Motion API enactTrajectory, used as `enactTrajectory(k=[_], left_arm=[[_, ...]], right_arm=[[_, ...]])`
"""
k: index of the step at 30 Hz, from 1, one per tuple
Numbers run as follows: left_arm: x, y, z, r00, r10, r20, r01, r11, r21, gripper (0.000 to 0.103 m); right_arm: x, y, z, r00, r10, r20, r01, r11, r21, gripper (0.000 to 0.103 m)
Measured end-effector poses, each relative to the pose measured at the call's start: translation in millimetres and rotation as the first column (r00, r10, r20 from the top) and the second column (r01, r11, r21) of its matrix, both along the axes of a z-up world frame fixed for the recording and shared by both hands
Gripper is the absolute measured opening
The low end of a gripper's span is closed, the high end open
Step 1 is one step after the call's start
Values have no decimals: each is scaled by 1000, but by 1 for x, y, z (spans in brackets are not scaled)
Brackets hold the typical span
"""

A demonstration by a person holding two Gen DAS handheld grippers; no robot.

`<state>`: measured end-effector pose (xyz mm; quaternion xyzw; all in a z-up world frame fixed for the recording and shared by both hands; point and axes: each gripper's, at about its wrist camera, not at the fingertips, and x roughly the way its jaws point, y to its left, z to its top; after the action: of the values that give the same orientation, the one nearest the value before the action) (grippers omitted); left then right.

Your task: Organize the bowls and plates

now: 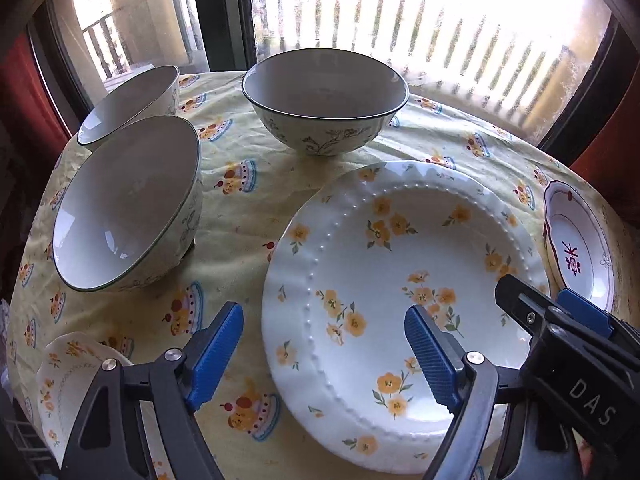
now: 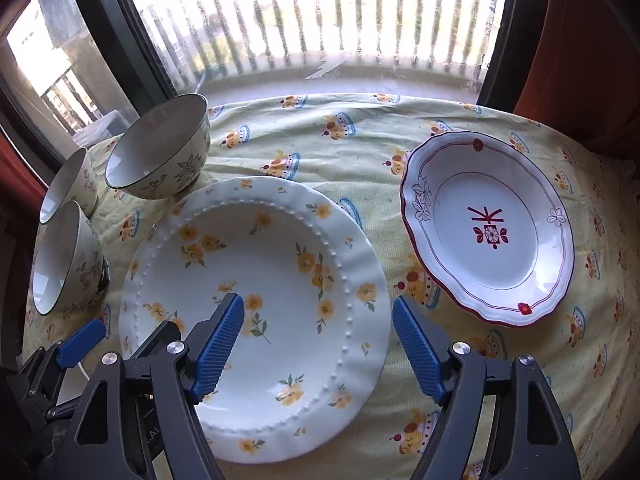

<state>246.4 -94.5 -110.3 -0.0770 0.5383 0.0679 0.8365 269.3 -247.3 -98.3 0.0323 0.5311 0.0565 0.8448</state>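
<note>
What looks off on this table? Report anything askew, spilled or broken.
Nothing spilled or visibly broken. One oddity: the near-left white ceramic bowl with green rim appears tipped on its side, mouth facing sideways, while the far green-rimmed floral bowl stands upright. The large yellow-flowered white plate lies flat on the yellow tablecloth.

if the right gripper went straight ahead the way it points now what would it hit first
Most likely the large yellow-flower plate: the right gripper, jaws open and empty, hangs over that plate's right rim. Depth is unclear; slightly further right it would meet the tablecloth instead.
</note>
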Motion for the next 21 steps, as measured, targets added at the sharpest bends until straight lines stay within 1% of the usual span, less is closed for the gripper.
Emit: enactTrajectory(k=[2, 4, 8, 10, 11, 12, 14, 16, 21], left_arm=[[4, 1, -5, 1000, 15, -8, -15, 1000, -5, 82], [9, 1, -11, 1000, 20, -22, -20, 1000, -12, 79], [15, 1, -20, 999, 13, -46, -14, 1000, -12, 73], [15, 1, -21, 999, 23, -48, -24, 1000, -15, 72], [16, 2, -21, 998, 29, -49, -30, 999, -19, 72], [16, 2, -21, 998, 33, -51, -35, 999, -22, 72], [15, 2, -22, 999, 29, -46, -30, 999, -25, 72], [15, 1, -22, 999, 3, -46, -4, 1000, -10, 72], [7, -3, -22, 997, -28, -72, 26, 999, -20, 73]], right_arm=[[8, -2, -7, 1000, -4, -19, 4, 1000, 13, 76], [12, -3, -12, 1000, -7, -15, 7, 1000, -6, 75], [24, -10, -26, 998, -22, -64, 22, 1000, 4, 71], [27, -12, -31, 997, -24, -78, 25, 1000, 5, 67], [28, -11, -34, 996, -20, -88, 20, 1000, -2, 61], [29, -10, -37, 995, -11, -100, 10, 1000, -6, 58], [27, -8, -38, 996, -9, -91, 8, 1000, -16, 58], [26, -8, -38, 996, -12, -91, 10, 1000, -17, 58], [16, -7, -36, 994, -19, -103, 15, 999, -35, 58]])
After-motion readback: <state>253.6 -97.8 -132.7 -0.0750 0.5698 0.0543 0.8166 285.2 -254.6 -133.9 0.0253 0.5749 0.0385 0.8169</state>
